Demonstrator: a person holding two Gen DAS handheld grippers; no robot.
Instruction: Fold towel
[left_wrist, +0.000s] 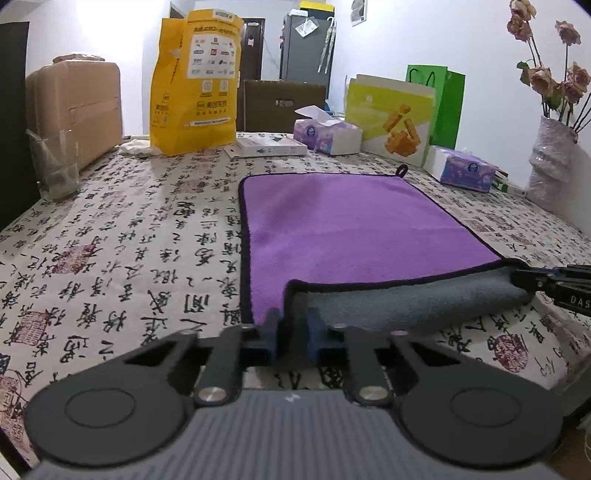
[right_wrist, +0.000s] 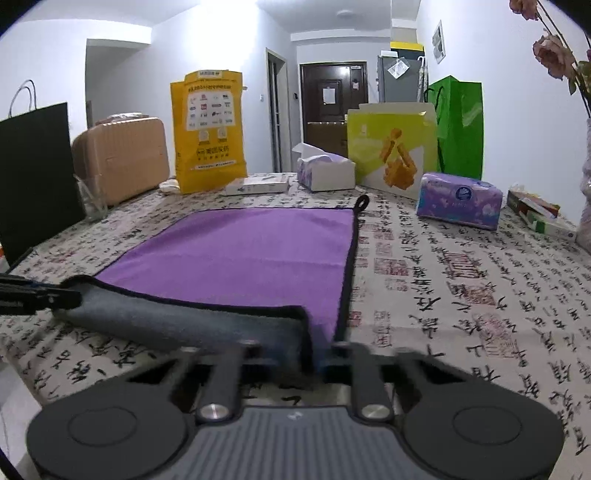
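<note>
While the purple towel (left_wrist: 343, 221) lies mostly flat on the surface (left_wrist: 110, 258), which is covered by a cloth printed with black calligraphy and red seals, its near edge is lifted and rolled back so the grey underside (left_wrist: 406, 299) faces up. Both near corners are held. At the near left corner, the left tongs (left_wrist: 293, 325) are pressed together on the black-bound hem, their blue pads on either side of the fabric. At the near right corner, the right tongs (right_wrist: 321, 350) likewise pinch the towel, though that view is blurred around the fingertips. Each tool's dark tip shows at the edge of the other camera's view, touching the raised fold. A small black hanging loop (right_wrist: 362, 202) sticks out from the towel's far right corner.

Along the far side of the surface stand a yellow printed bag (left_wrist: 195, 81), a flat white box (left_wrist: 269, 147), two purple tissue packs (left_wrist: 327, 134), a lime-and-white snack carton (left_wrist: 391, 118) and a green gift bag (left_wrist: 443, 103). A clear glass (left_wrist: 55, 166) sits at the left beside a tan suitcase (left_wrist: 81, 107), and a vase of dried roses (left_wrist: 550, 158) stands at the far right.
</note>
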